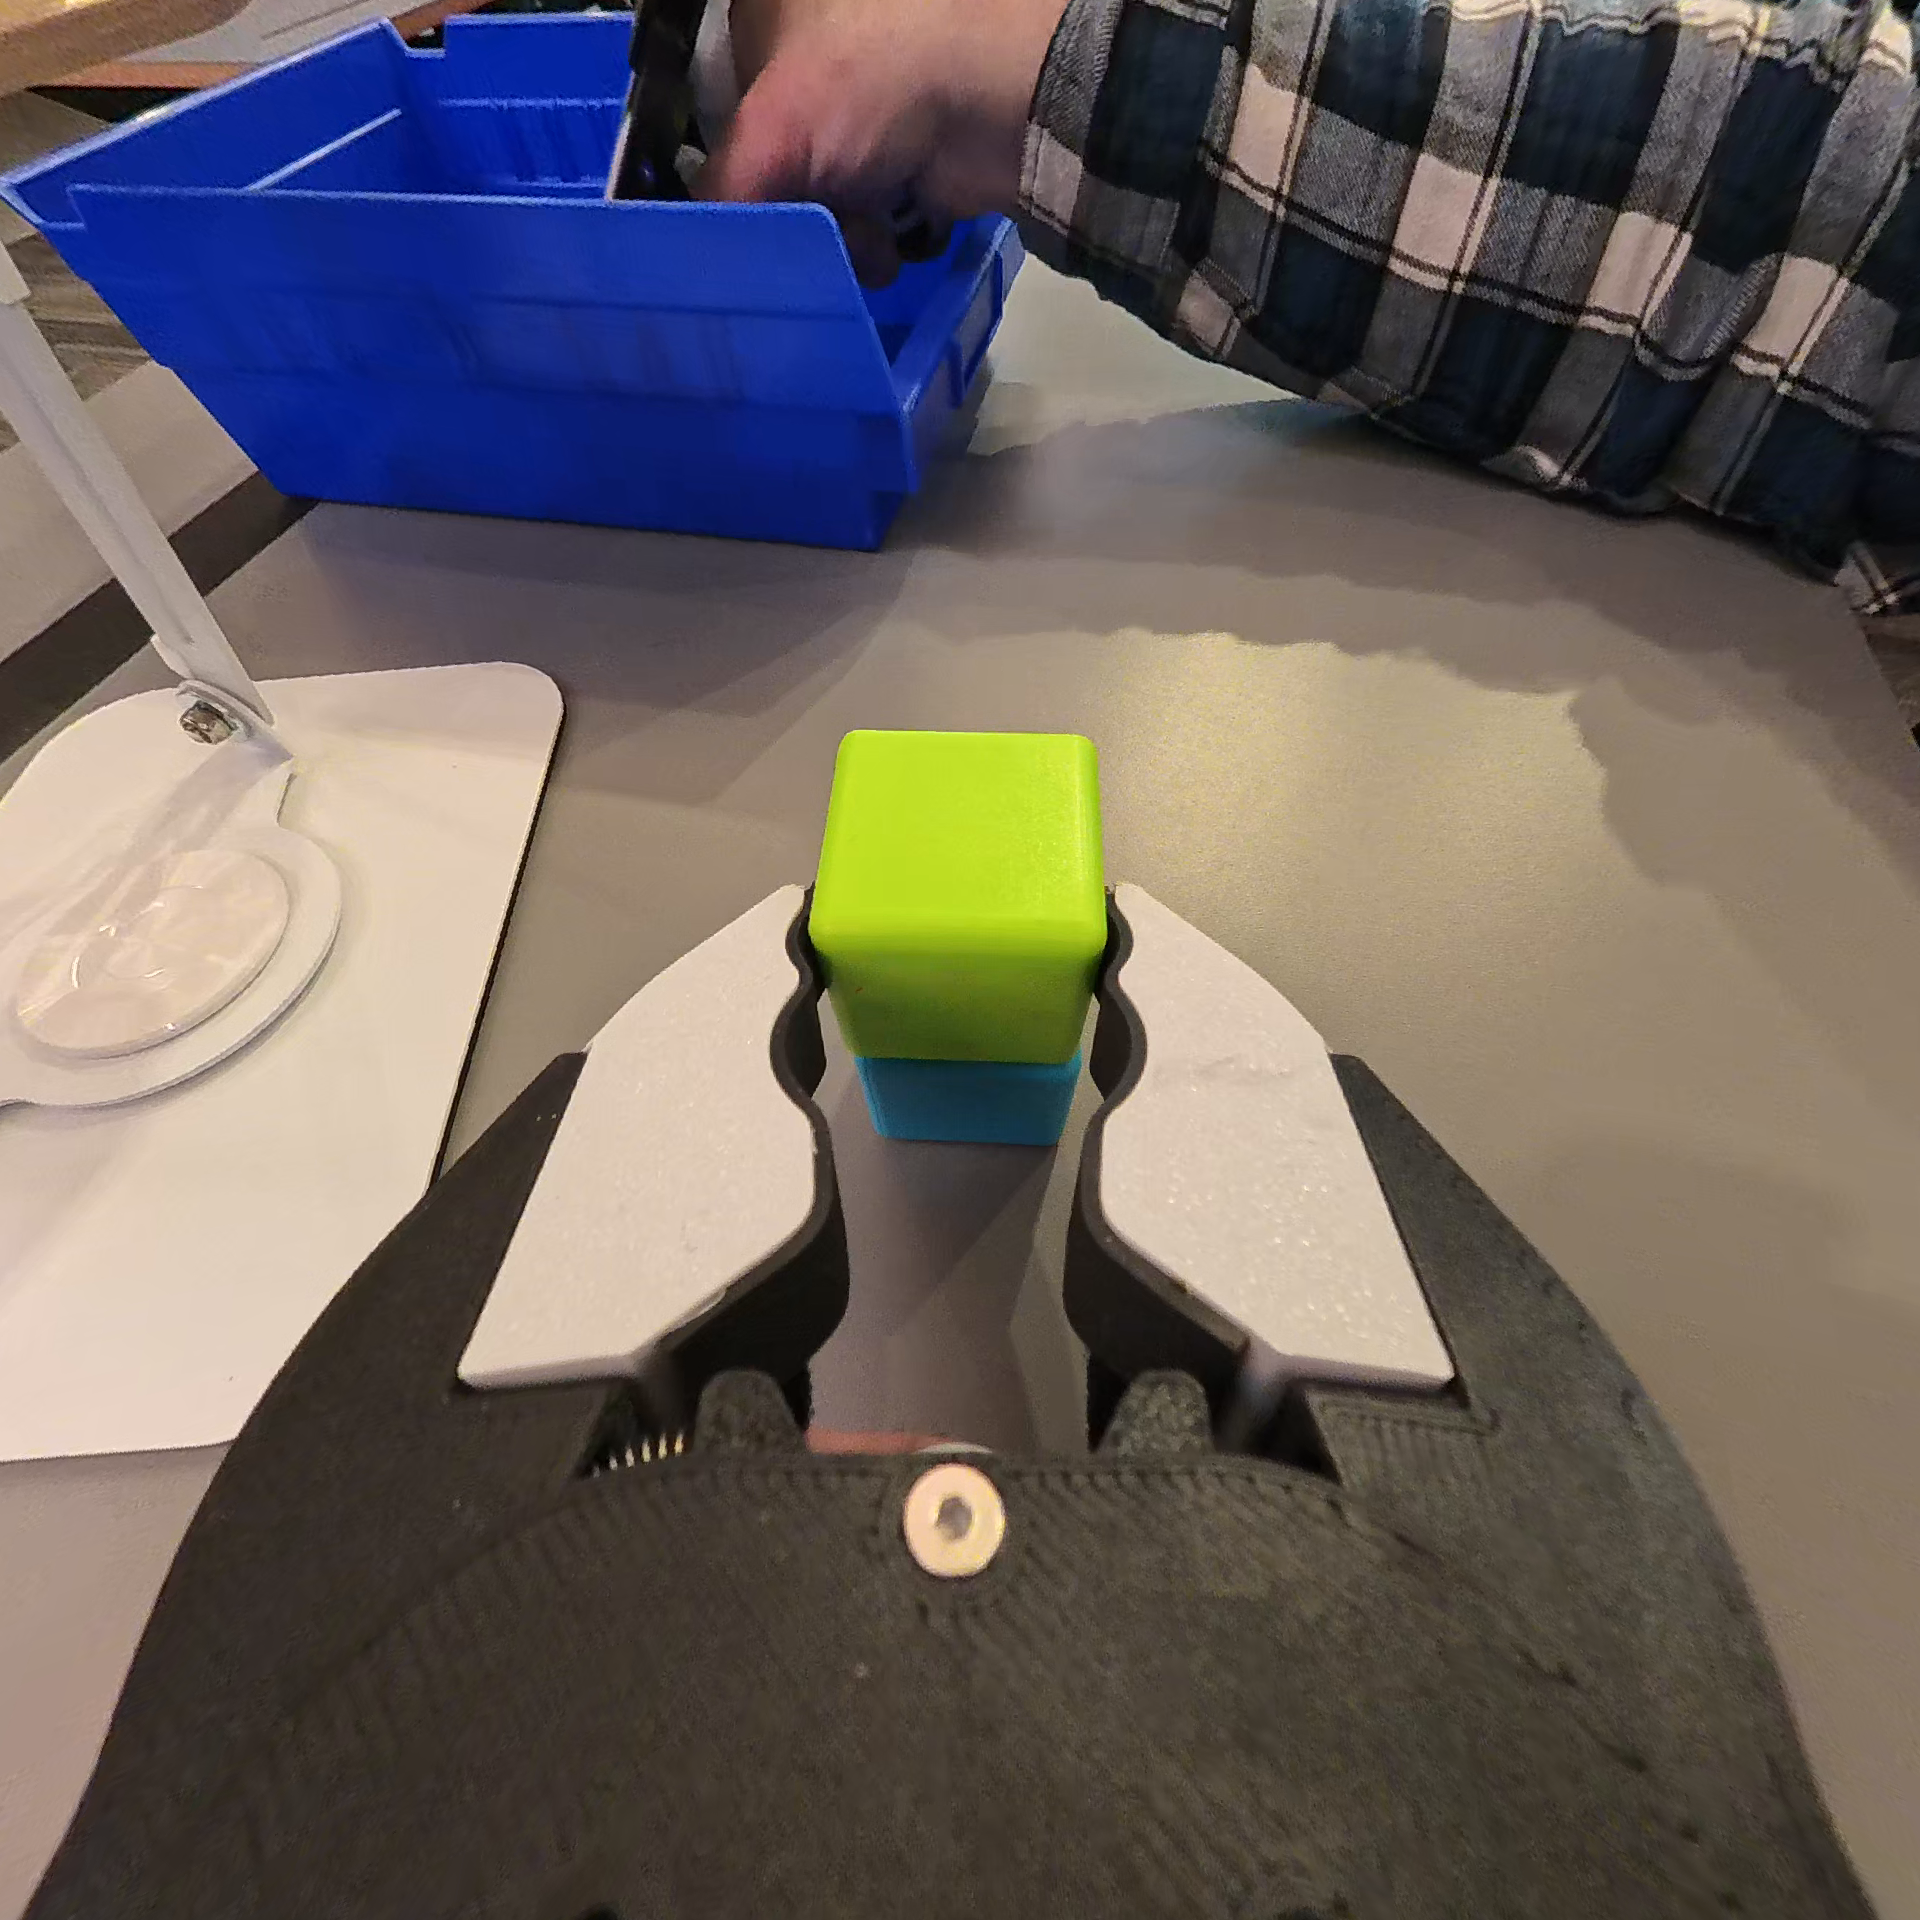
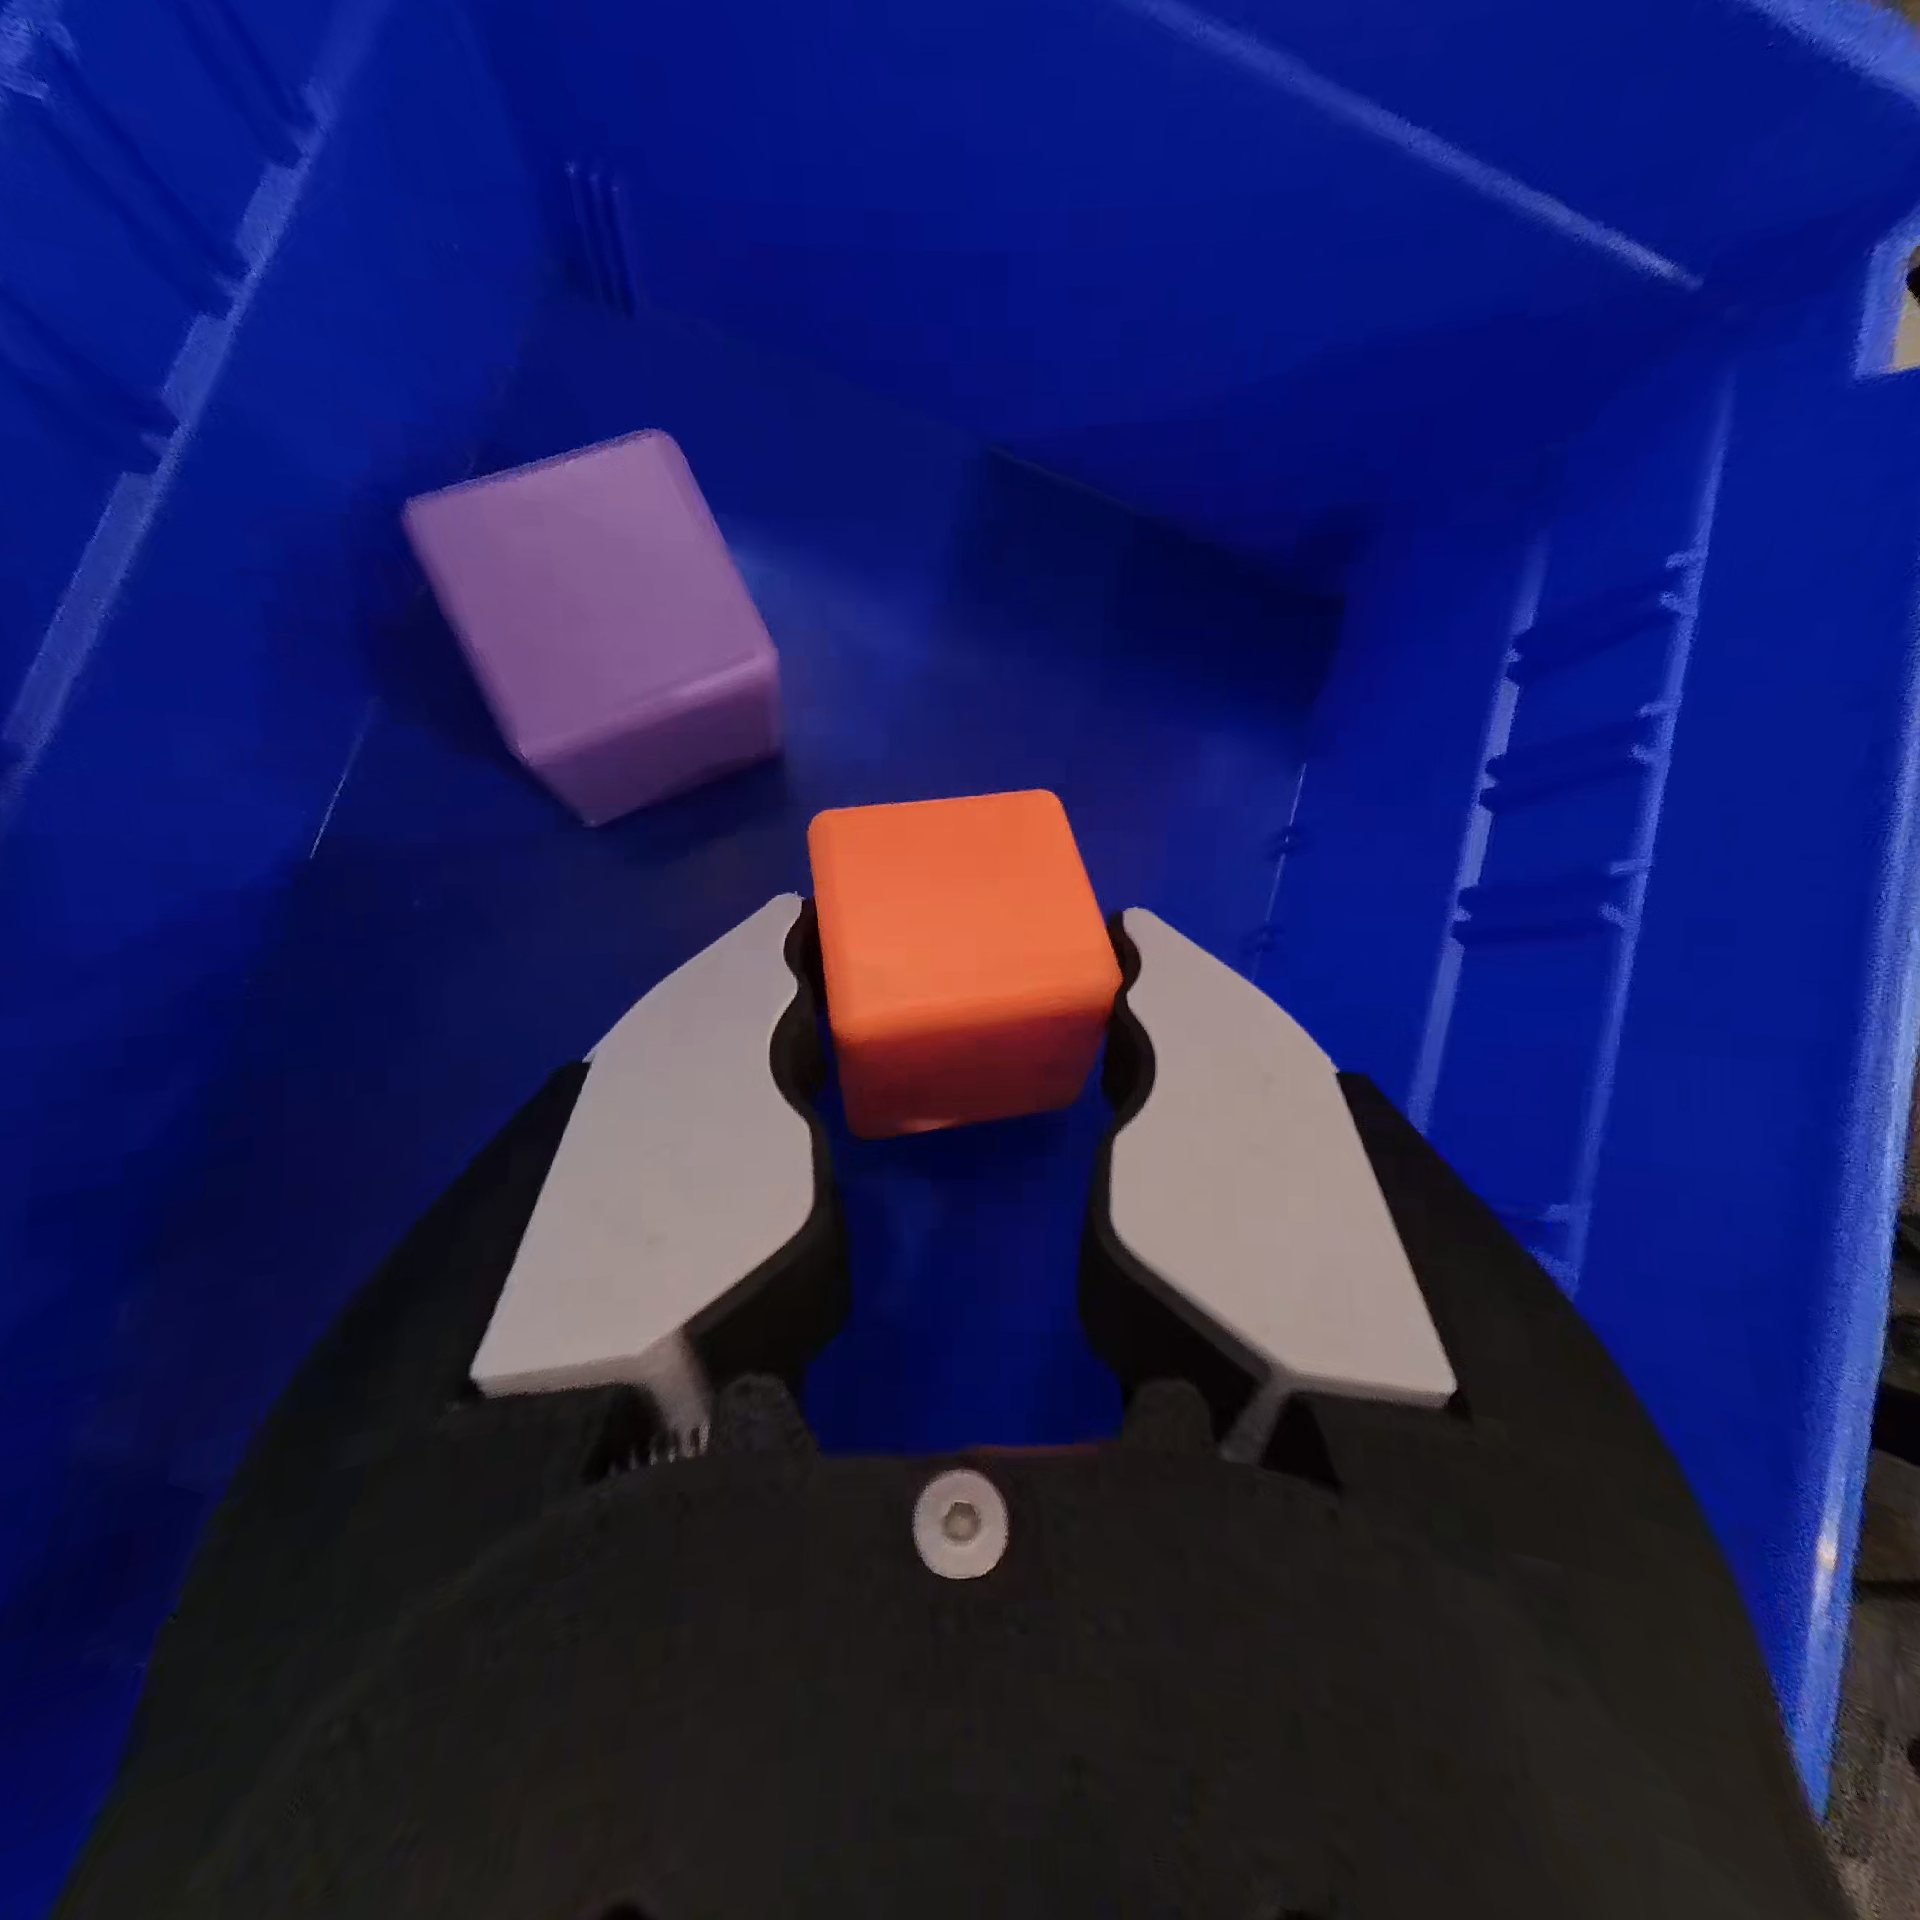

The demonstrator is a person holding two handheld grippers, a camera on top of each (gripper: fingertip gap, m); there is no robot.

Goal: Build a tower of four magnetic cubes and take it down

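In the left wrist view a lime green cube (image 1: 956,894) sits on top of a light blue cube (image 1: 966,1099) on the grey table (image 1: 1351,935). My left gripper (image 1: 956,951) is shut on the green cube. In the right wrist view my right gripper (image 2: 961,971) is inside the blue bin (image 2: 1455,520) and is shut on an orange cube (image 2: 956,956), held above the bin floor. A purple cube (image 2: 592,623) lies on the bin floor, ahead and to the left.
The blue bin (image 1: 499,353) stands at the far left of the table. A person's hand (image 1: 883,114) and plaid sleeve (image 1: 1507,239) reach into it from the right. A white stand base (image 1: 260,935) with a slanted pole lies to the left. My right fingertips sit around 40 centimeters from my left ones.
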